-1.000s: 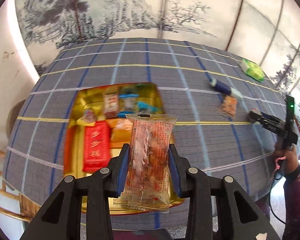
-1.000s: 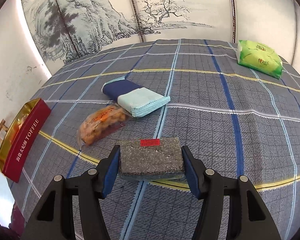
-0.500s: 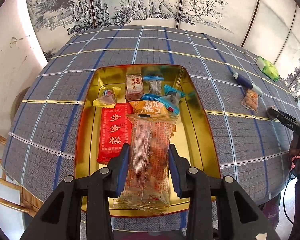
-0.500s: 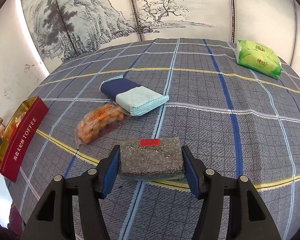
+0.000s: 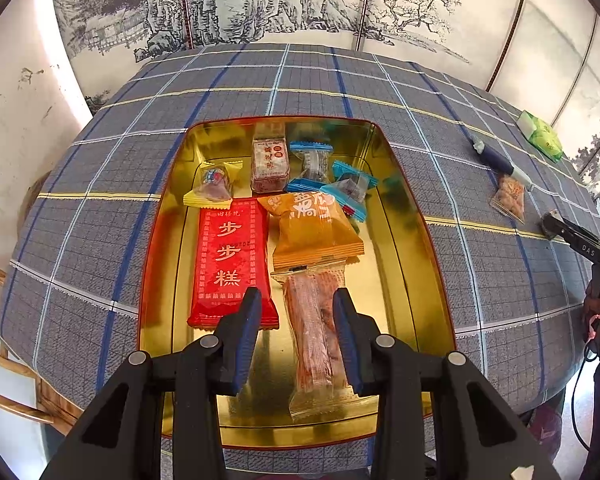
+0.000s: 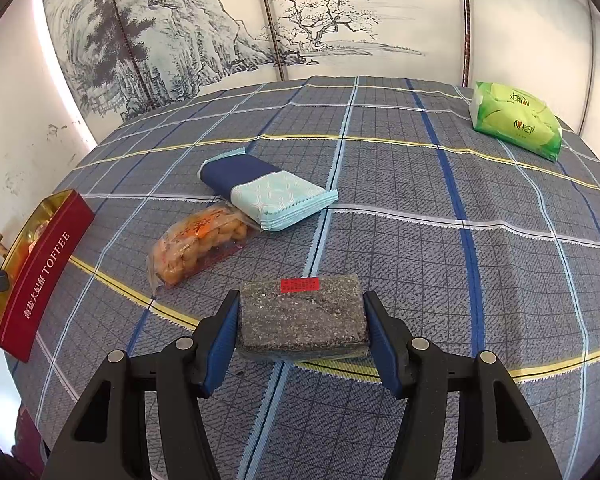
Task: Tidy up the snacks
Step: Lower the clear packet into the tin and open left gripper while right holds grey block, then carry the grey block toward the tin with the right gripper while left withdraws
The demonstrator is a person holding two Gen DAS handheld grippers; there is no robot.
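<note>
Lying flat: the clear long snack packet rests on the gold floor of the tin, below the orange pack and just right of the red cake pack.
Long axis: the packet runs from 12 to 6 o'clock in the left wrist view, in line with the left tool's fingers.
Left tool: spread, its pads standing off both long edges; the packet looks released, though I cannot tell whether the right pad grazes the wrapper.
Judged step: drop-off in the tin looks done; the left tool only needs to back off toward 6 o'clock.
Dark speckled bar: pinched across its width by the right tool, red label at 12 o'clock, low over the plaid counter.
Key relation: seen from the right wrist, the tin sits well apart at 9 o'clock, its red TOFFEE wall facing; the bar must travel that way, and the right tool is the one carrying it.
Still out: the orange nut bag at 11 o'clock, touching the blue pouch; the green tissue pack at 2 o'clock.
</note>
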